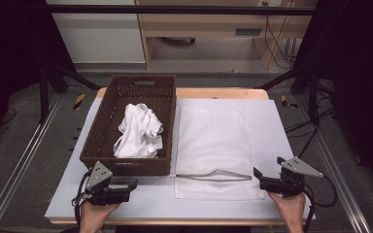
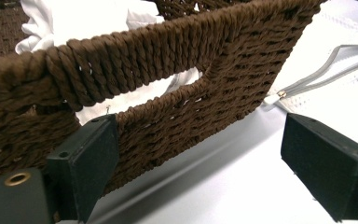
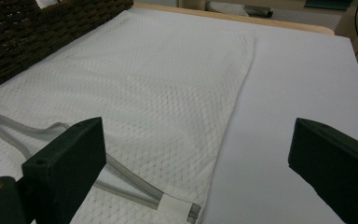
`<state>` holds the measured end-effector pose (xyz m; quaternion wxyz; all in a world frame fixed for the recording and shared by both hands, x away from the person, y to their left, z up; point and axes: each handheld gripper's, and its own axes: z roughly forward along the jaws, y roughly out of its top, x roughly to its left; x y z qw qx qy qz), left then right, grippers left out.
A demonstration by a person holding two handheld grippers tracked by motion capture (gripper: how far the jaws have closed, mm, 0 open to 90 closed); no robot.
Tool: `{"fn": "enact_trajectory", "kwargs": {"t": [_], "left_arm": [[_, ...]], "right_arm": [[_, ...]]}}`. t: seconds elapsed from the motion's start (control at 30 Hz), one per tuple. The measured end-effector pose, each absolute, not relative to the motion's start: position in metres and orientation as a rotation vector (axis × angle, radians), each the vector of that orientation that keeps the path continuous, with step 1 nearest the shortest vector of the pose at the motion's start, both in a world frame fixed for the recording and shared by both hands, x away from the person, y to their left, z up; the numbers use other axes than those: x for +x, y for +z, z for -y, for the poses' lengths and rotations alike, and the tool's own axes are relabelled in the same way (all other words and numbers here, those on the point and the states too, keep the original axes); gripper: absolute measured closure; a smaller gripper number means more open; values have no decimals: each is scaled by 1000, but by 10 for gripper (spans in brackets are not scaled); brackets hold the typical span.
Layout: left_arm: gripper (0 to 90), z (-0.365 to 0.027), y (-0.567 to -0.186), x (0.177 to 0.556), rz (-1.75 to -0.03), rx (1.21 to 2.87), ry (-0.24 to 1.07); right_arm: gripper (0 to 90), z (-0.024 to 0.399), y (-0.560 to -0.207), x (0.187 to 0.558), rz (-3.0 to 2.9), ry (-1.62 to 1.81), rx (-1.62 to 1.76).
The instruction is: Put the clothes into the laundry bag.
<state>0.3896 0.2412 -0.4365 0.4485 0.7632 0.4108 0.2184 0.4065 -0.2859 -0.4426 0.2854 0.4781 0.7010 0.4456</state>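
A brown woven basket [image 1: 102, 131] stands at the table's left with crumpled white cloth [image 1: 140, 130] inside. To its right a white mesh laundry bag [image 1: 213, 141] lies flat, its grey zipper [image 1: 213, 174] partly undone near the front. My left gripper [image 1: 132, 184] rests open on the table just in front of the basket's near wall [image 2: 168, 107]. My right gripper [image 1: 258, 175] sits open by the bag's front right corner [image 3: 182, 205]. Nothing is between either pair of jaws.
The table top [image 1: 281, 126] is a pale grey sheet with a wooden edge [image 1: 223, 92] at the back. Dark frame rails [image 1: 14, 165] run along both sides, and cables [image 1: 325, 189] trail from the grippers.
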Motion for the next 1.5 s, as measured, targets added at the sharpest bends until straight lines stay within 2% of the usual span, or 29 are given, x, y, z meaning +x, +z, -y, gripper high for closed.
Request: {"fn": "enact_trajectory", "kwargs": {"t": [0.8,1.17,1.5], "left_arm": [[109,-243,-392,382,-997,1777,617],[109,-239,-373,404,-986,1756,623],[109,-228,-347,437,-968,1781,690]], "right_arm": [[52,273,-431,405,-1874,1211,1257],[54,267,-429,405,-1886,1210,1247],[52,269,-430,406,-1863,1213,1265]]}}
